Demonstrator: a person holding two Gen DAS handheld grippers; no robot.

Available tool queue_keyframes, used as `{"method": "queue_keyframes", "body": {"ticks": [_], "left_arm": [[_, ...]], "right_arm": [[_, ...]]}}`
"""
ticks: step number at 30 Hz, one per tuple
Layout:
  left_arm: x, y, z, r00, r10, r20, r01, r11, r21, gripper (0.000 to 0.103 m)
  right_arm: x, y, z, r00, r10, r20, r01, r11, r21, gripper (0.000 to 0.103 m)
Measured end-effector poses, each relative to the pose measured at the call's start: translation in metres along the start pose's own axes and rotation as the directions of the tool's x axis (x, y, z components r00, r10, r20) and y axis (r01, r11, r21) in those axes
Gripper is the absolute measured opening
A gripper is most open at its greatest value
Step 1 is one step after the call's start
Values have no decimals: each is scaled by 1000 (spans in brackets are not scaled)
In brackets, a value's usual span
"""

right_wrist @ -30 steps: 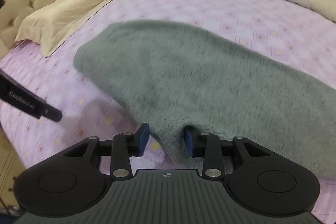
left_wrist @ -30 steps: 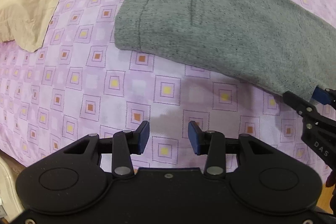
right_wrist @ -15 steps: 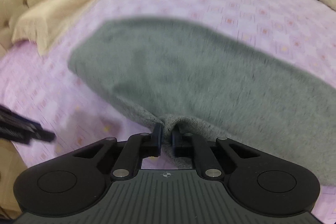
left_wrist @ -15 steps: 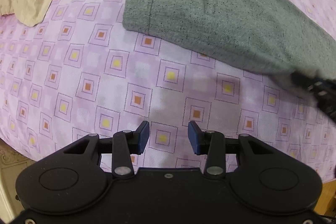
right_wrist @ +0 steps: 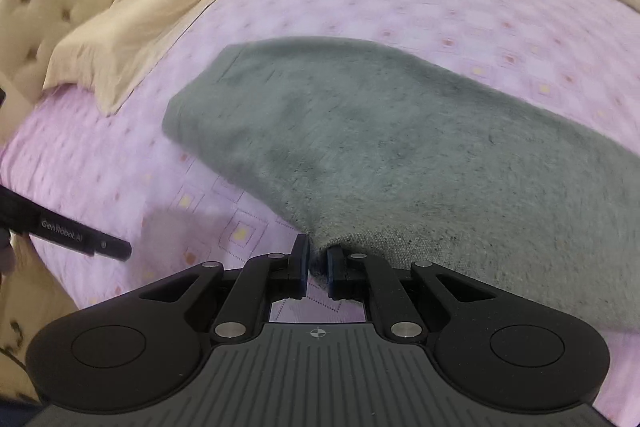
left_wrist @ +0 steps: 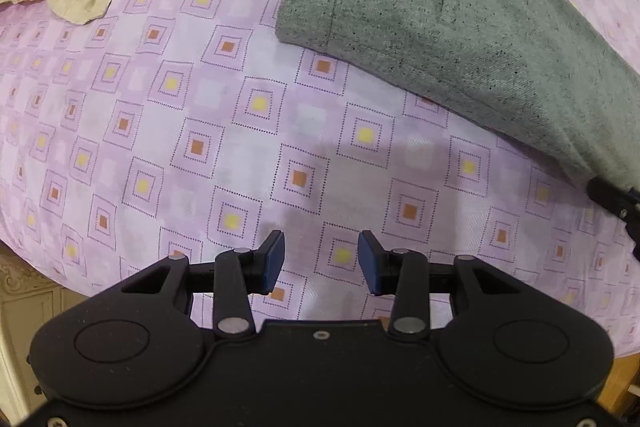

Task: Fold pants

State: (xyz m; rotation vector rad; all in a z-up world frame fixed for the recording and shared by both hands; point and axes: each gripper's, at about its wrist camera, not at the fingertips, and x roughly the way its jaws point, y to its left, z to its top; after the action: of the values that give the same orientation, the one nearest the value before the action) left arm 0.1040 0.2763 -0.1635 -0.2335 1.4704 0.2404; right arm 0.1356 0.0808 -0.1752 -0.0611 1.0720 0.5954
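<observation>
Right gripper (right_wrist: 318,269): jaws have just been closing, now pinched on near edge of grey pants (right_wrist: 400,155). Left gripper (left_wrist: 321,259): half open, empty, over bedsheet (left_wrist: 160,131) near its edge. Pants lie flat mid-bed; beige pillow (right_wrist: 132,23) beyond

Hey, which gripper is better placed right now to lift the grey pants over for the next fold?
Right. The right gripper is shut on the edge of the grey pants; the left gripper is open above bare bedsheet, apart from them.
</observation>
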Motion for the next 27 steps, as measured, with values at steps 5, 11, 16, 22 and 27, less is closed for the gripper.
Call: {"method": "queue_keyframes", "body": {"ticks": [5,11,16,22,27], "left_arm": [[-3,-19,8,1000,15,17,-17,995,101,49],[-10,-52,34,997,-11,77,-6,975,223,49],[-11,-87,65,985,-47,166,-10,945,327,50],[29,-92,92,990,38,132,-85,926,369,54],[60,-64,90,995,96,6,-92,928,362,57]], "right_arm": [[10,16,-14,999,-33,-37,29,995,-99,9],[19,33,-28,993,-113,-36,102,969,-226,9],[19,30,-29,992,-123,-26,117,977,-176,10],[9,31,-33,991,-123,-48,112,975,-190,12],[-15,25,-32,996,-39,-83,26,987,-157,12]]}}
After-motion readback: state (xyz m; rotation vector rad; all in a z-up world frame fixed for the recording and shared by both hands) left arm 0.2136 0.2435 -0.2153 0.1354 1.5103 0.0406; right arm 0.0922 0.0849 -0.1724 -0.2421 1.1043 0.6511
